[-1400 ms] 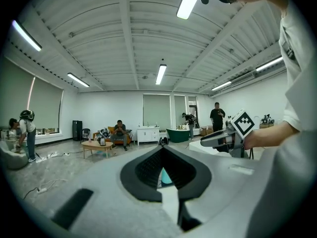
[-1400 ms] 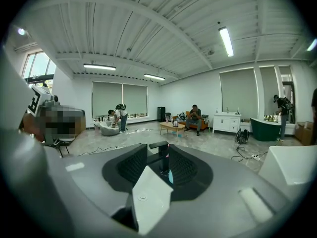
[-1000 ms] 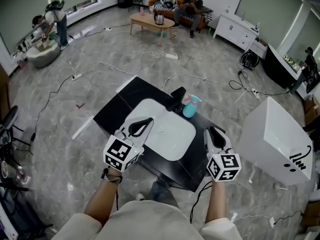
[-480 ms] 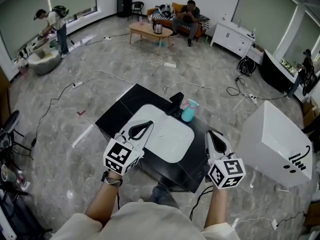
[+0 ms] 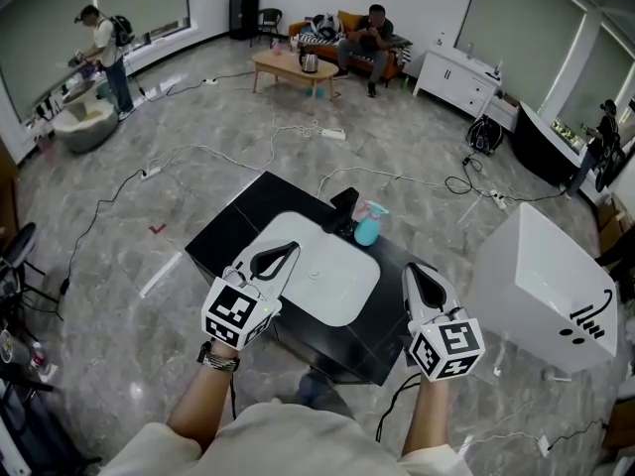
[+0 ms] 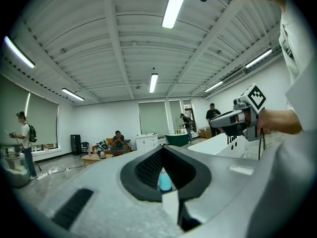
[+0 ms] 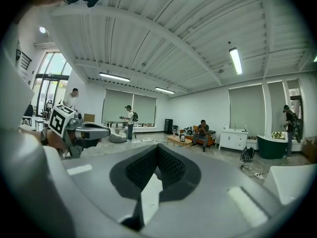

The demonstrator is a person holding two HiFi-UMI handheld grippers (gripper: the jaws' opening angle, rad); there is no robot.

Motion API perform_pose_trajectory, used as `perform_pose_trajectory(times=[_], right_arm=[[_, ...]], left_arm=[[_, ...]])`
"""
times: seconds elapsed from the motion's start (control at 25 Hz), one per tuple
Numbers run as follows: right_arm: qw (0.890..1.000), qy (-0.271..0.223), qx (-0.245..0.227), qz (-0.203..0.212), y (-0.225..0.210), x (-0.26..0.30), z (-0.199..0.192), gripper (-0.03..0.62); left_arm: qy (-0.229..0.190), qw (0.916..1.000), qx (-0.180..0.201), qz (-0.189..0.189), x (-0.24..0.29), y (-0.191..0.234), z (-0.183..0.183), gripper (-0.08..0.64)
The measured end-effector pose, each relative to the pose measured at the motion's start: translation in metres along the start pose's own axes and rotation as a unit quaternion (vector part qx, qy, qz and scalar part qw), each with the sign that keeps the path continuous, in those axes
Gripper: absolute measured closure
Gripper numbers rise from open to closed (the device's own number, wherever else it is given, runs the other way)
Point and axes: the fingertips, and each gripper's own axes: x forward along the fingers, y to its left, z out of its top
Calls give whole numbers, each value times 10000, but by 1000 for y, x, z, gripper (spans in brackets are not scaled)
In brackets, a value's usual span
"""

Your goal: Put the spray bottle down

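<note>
Spray bottle (image 5: 368, 228) stands upright on the black worktop (image 5: 238, 216), just past the white tray's (image 5: 337, 291) far corner. My left gripper (image 5: 293, 248) and right gripper (image 5: 413, 269) hover on the tray's near side, jaws pinched together on nothing. Only risk I see: a careless reach across tips it over.

In the centre of the head view, the rounded white tray (image 5: 332, 291) on the black square table (image 5: 233, 226) lies open from its near edge to its far rim. There, just above centre, the teal spray bottle (image 5: 367, 230) and a black block (image 5: 344, 204) just beside it bar the way. The big white box (image 5: 541, 276) crowds the right side. At the left, the grey marbled floor (image 5: 119, 256) gives open room.
</note>
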Motion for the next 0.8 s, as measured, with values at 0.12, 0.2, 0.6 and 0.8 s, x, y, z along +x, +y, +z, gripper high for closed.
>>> perform_pose_trajectory(times=[0.12,0.2,0.6,0.8], right_arm=[[10000,26,-17,-32,-3,1,-1,588],[10000,51,-7,-42,-6,1,-3,588],[9999,96,20,-50,-13,3,-9,588],[9999,109,-10,-82,-19,4,-12,588]], left_arm=[[12,10000,1,-29,4,-2,0,558],[18,10000,-4,-48,7,-3,-1,558],[81,9999,-35,-64,14,-5,-4,558],[75,9999,-38,-94,20,-6,-7,558]])
